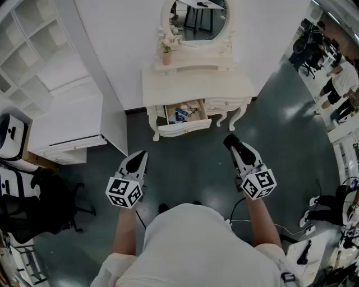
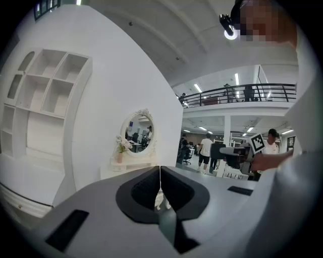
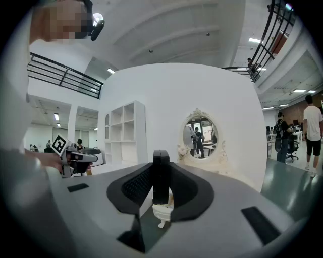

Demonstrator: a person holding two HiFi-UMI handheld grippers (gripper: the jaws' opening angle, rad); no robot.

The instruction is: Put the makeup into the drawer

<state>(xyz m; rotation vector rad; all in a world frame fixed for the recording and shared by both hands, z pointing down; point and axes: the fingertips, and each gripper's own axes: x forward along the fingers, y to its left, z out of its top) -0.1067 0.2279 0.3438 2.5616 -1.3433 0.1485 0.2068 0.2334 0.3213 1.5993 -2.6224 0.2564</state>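
Note:
A white dressing table (image 1: 196, 85) stands against the far wall under an oval mirror (image 1: 195, 17). Its left drawer (image 1: 185, 126) is pulled open, and a blue packet (image 1: 180, 114) lies inside with other small items. I stand well back from it on the dark floor. My right gripper (image 1: 231, 141) is shut on a slim black makeup case (image 3: 161, 174), which stands upright between the jaws and points toward the table. My left gripper (image 1: 139, 157) is level beside it, jaws shut with nothing in them (image 2: 160, 177).
A white shelf unit (image 1: 39, 50) and a low white cabinet (image 1: 67, 120) stand at the left, with a black chair (image 1: 39, 207) nearer me. A small flower vase (image 1: 166, 53) sits on the table. People and desks (image 1: 339, 84) are at the right.

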